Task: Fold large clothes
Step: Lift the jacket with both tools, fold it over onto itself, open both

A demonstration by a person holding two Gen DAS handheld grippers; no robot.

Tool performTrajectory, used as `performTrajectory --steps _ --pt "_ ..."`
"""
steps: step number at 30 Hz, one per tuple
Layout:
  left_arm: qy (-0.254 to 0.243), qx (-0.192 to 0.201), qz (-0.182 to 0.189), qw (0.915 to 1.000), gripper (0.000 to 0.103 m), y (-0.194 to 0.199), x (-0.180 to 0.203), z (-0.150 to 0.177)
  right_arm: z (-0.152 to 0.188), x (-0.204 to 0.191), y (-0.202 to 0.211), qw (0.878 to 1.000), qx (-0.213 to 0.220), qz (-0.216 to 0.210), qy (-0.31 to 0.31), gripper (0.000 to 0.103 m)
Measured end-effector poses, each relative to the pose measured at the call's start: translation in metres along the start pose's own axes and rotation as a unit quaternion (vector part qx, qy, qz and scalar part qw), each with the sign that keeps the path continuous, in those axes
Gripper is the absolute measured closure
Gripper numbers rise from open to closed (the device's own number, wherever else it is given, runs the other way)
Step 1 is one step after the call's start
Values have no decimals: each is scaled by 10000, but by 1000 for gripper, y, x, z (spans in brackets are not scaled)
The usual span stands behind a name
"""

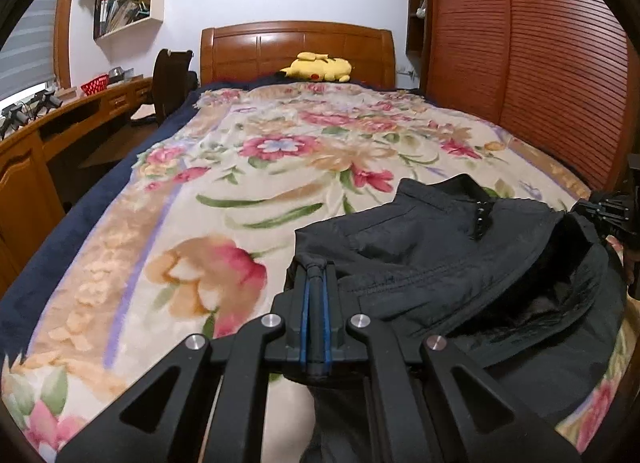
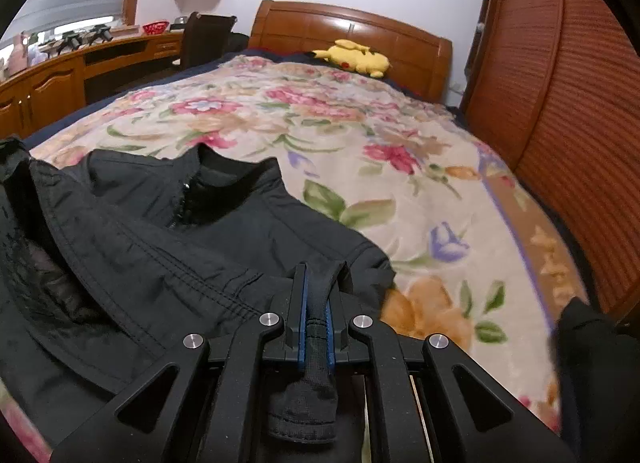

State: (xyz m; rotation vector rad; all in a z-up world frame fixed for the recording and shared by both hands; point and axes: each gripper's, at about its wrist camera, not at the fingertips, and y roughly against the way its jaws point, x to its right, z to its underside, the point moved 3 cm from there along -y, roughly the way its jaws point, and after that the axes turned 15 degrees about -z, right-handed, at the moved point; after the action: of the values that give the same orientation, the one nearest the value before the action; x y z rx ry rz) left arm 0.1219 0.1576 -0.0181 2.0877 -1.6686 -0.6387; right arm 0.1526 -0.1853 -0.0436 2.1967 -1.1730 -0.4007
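Big bed (image 1: 120, 247) with a floral blanket (image 1: 280, 167), black jacket (image 1: 460, 263) spread at its near end, left gripper (image 1: 316, 275) and right gripper (image 2: 318, 283) each clamped tight on a jacket edge.

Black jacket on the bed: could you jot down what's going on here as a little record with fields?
garment: black jacket, collar end lying toward the headboard
surface: floral blanket on a bed
left hand-held gripper: shut on a pinch of the jacket's fabric
right hand-held gripper: shut on the jacket's ribbed cuff
far end: yellow plush toy beside the wooden headboard
folding stage: jacket rumpled, no neat fold yet
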Motion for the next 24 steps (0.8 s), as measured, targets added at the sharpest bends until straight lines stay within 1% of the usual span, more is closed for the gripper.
performTrajectory --steps 4,10,12,16,18,20,22,24 --pt "0 -2 -61 10000 101 -22 4 -16 -10 13 -13 9999 95 -54 -114 99" --pt "69 92 -161 9998 101 -59 11 -61 -48 37 -38 9998 135 88 -152 99" --pt "78 112 -198 9997 101 -69 12 -73 -65 50 -48 9995 165 137 -224 99" --pt "46 113 -267 9996 101 -96 19 -97 -86 68 -67 9992 176 258 -253 99" --pt "31 73 -280 9996 101 -108 22 -101 -91 79 -80 9991 125 296 -279 99" --pt "-10 -43 -315 9995 101 -123 25 -100 -91 85 -95 9992 -14 325 -236 99" --pt "3 -147 -273 9995 101 -130 27 -96 -86 83 -110 9991 -185 394 -7 99" --pt "36 -294 -133 9995 99 -136 26 -89 -76 85 -123 9988 -346 348 -80 99"
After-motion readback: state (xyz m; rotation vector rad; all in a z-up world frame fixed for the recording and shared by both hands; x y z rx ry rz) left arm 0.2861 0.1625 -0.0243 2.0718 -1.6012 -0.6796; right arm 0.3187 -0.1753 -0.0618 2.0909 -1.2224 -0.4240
